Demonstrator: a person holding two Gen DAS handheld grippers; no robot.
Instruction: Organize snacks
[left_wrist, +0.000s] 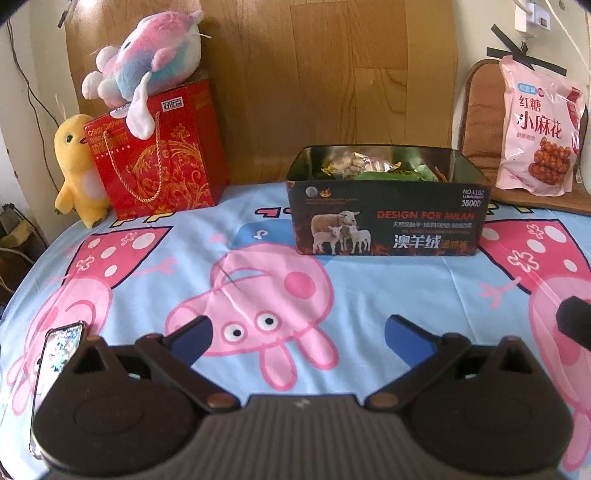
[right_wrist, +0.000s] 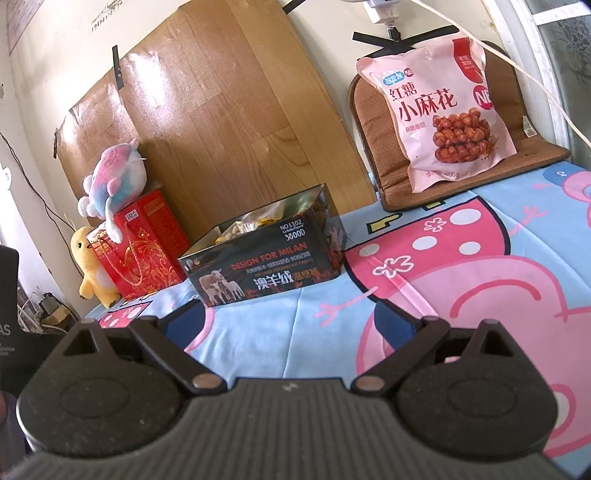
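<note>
The dark box (left_wrist: 388, 221) — printed with sheep and the words "DESIGN FOR MILAN" — stands open-topped on the cartoon-pig sheet (left_wrist: 147, 266), with wrapped snacks (left_wrist: 354, 164) piled inside. A pink snack bag (right_wrist: 439, 110) with red lettering leans upright on a brown cushion (right_wrist: 373, 129), well off to the box's right. The left tongs (left_wrist: 297, 336) hover low over the sheet with the jaws spread wide and nothing between them; the box sits straight ahead, apart from them. The right tongs (right_wrist: 288, 325) are likewise wide open and empty — the box lies ahead and slightly left, the pink bag ahead to the right.
</note>
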